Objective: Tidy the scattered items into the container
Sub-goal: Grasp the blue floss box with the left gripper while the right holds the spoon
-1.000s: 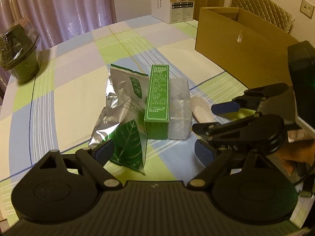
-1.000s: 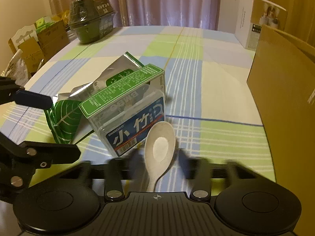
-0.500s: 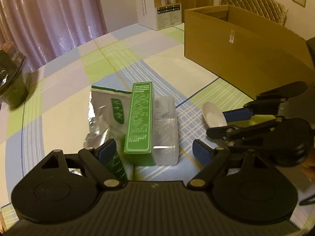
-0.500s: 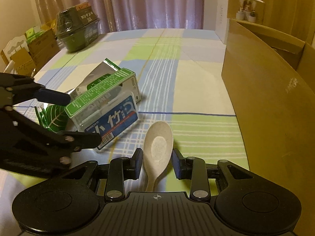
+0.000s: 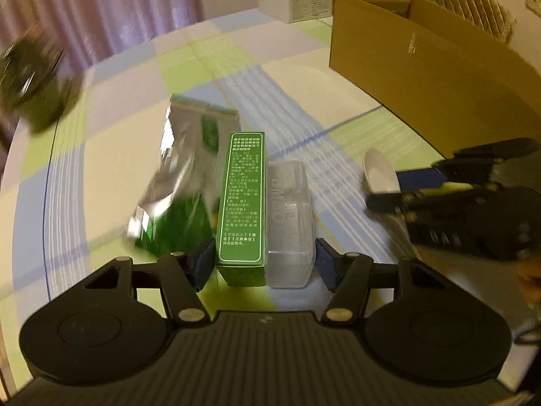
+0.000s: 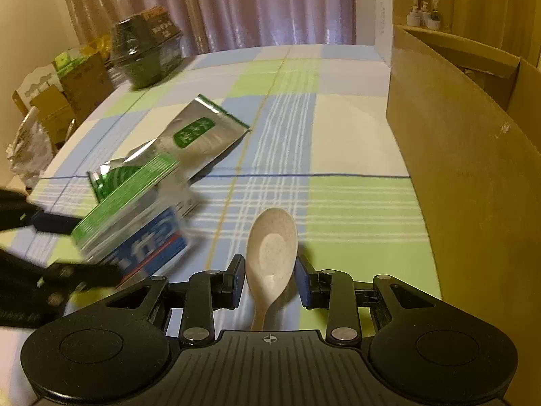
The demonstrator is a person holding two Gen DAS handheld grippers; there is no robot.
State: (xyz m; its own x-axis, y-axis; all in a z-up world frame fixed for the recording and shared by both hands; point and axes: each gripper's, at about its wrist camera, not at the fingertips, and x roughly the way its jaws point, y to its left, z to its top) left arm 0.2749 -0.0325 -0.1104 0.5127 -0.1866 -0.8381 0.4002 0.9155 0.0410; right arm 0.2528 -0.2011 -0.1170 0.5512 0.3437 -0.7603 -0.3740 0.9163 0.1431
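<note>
So both tongs are straddling something right now. My left gripper (image 5: 265, 264) is spread around the green cardboard carton with a clear plastic pack (image 5: 262, 209). Pads look just beside the sides; can't tell if they're actually touching. That bundle should be light and stiff, but the clear plastic side looks slick, so I'd squeeze low across the short width. It's leaning on the crinkly silver-and-green foil pouch (image 6: 199, 135), which is soft and would crumple.

My right gripper (image 6: 270, 280) is open around the speckled beige plastic spoon (image 6: 270, 253), lying bowl-up on the checked tablecloth (image 6: 338, 203). Light, rigid, smooth; I'd grab the neck. The big brown cardboard box (image 6: 456, 169) sits just to the right.
</note>
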